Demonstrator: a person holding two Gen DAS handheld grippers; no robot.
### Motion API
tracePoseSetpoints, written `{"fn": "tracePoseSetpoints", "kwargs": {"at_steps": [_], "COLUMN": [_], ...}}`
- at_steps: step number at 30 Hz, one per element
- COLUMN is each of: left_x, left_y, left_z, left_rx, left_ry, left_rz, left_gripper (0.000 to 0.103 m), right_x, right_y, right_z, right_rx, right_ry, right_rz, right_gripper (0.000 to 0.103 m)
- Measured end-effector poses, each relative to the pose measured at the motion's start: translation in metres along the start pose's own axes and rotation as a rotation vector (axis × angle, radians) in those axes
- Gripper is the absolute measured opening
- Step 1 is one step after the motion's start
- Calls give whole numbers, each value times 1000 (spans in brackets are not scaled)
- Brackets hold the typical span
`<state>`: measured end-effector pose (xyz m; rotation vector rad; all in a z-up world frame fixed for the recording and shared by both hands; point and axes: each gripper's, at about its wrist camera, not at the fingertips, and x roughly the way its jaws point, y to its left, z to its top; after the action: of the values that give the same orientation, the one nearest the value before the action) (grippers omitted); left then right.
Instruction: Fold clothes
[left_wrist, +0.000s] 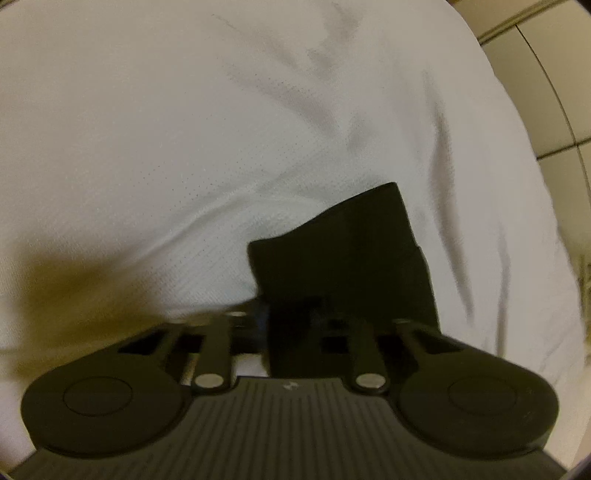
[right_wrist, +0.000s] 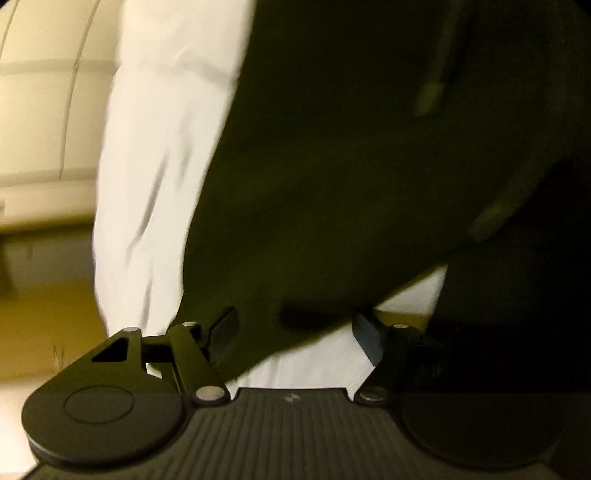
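In the left wrist view, nearest the lens, the left tongs (left_wrist: 295, 314) stand drawn together on a corner of the black garment (left_wrist: 343, 251), which rises from between their tips as a small dark flap; the pads themselves are lost under the cloth, so the pinch is read from the closed linkage and the fabric bunched there. Beyond that flap lies the white sheet (left_wrist: 184, 129), creased in long soft lines, and past its rounded edge at the upper right a strip of pale tiled floor (left_wrist: 554, 74). In the right wrist view the right tongs (right_wrist: 295, 332) gape wide, with a dark finger (right_wrist: 225, 325) on one side and another on the other, and the garment's lower edge hanging across the gap without either pad pressing on it. Farther off, the black garment fills most of the frame, blurred, with a pale drawstring tip (right_wrist: 428, 98) dangling near the top, and the white sheet shows to its left. The hazard I judge is one-sided support: with only the left corner held, the cloth may sag and twist, and the fold would come out skewed. A shallow left pinch could also slip off under the garment's weight. The right tongs might close on the sheet as well as the garment, dragging the bedding along.
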<state>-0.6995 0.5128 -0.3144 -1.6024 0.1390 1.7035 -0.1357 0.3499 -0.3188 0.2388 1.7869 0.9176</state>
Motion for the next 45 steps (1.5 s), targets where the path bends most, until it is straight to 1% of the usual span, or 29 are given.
{"fn": "tracePoseSetpoints", "kwargs": {"at_steps": [1, 2, 3, 4, 5, 6, 7, 8, 9, 11, 12, 13, 14, 16, 17, 18, 21, 22, 23, 24, 25, 28, 31, 33, 35, 38, 39, 42, 45], "left_x": [-9, -22, -39, -55, -67, -80, -84, -81, -71, -42, -34, -28, -29, -39, -47, -57, -86, -91, -97, -105, -114, -133, -154, -165, -175, -180, -182, -194, -210], "left_y": [-1, -1, 2, 6, 13, 20, 24, 27, 28, 28, 26, 23, 19, 13, 13, 14, 22, 24, 26, 26, 25, 13, -4, -12, -15, -3, 3, 9, 2], "left_z": [-2, -3, -5, -6, -6, -7, -10, -15, -21, -34, -40, -45, -47, -48, -48, -47, -53, -57, -62, -73, -85, -146, -230, -289, -346, -407, -425, -463, -497], "left_rx": [35, 72, 102, 123, 149, 176, 219, 272, 321, 431, 482, 531, 547, 546, 541, 524, 498, 495, 491, 489, 488, 514, 562, 570, 561, 475, 436, 358, 345], "left_ry": [-17, -39, -63, -84, -105, -125, -135, -133, -117, -101, -103, -107, -117, -149, -164, -179, -200, -193, -178, -160, -141, -54, 17, 59, 85, 116, 128, 145, 155], "left_rz": [-3, -15, -28, -34, -33, -30, -4, 39, 84, 163, 197, 230, 245, 239, 237, 257, 355, 381, 395, 385, 369, 286, 180, 127, 104, 135, 146, 161, 162], "left_gripper": [8, 8, 8, 8, 8, 8, 9, 9, 9, 13, 16, 16, 16, 18, 25, 31, 30, 29, 27, 26, 26, 26, 26, 27, 27, 26, 24, 24, 24], "right_x": [-2, -2, -3, -3, -3, -4, -4, -5, -4, 0, 2, 3, 1, -9, -16, -25, -58, -70, -80, -93, -105, -136, -162, -172, -169, -197, -208, -248, -273], "right_y": [-6, -9, -11, -13, -12, -10, -7, -4, -3, -3, -3, -1, 3, 13, 18, 22, 25, 24, 23, 18, 14, -10, -41, -68, -71, -94, -103, -126, -153], "right_z": [1, 1, 1, 0, -2, -6, -9, -13, -16, -22, -24, -25, -28, -31, -32, -34, -34, -33, -32, -30, -28, -16, -1, 9, 19, 43, 52, 74, 100], "right_rx": [44, 62, 81, 98, 97, 80, 63, 38, 20, -10, -28, -50, -80, -159, -210, -265, -421, -472, -516, -564, -612, -695, -759, -807, -847, -887, -889, -858, -774], "right_ry": [-29, -31, -33, -34, -17, -1, 14, 26, 37, 57, 65, 72, 79, 92, 97, 95, 76, 64, 46, 23, 0, -49, -75, -73, -71, -76, -78, -71, -52], "right_rz": [20, 18, 16, 15, 18, 21, 23, 20, 17, -17, -37, -51, -61, -73, -80, -98, -195, -234, -266, -309, -352, -473, -588, -638, -629, -597, -592, -561, -531], "right_gripper": [70, 69, 65, 56, 53, 53, 53, 53, 53, 53, 53, 53, 54, 61, 62, 65, 65, 65, 65, 64, 64, 63, 63, 63, 61, 61, 61, 62, 62]}}
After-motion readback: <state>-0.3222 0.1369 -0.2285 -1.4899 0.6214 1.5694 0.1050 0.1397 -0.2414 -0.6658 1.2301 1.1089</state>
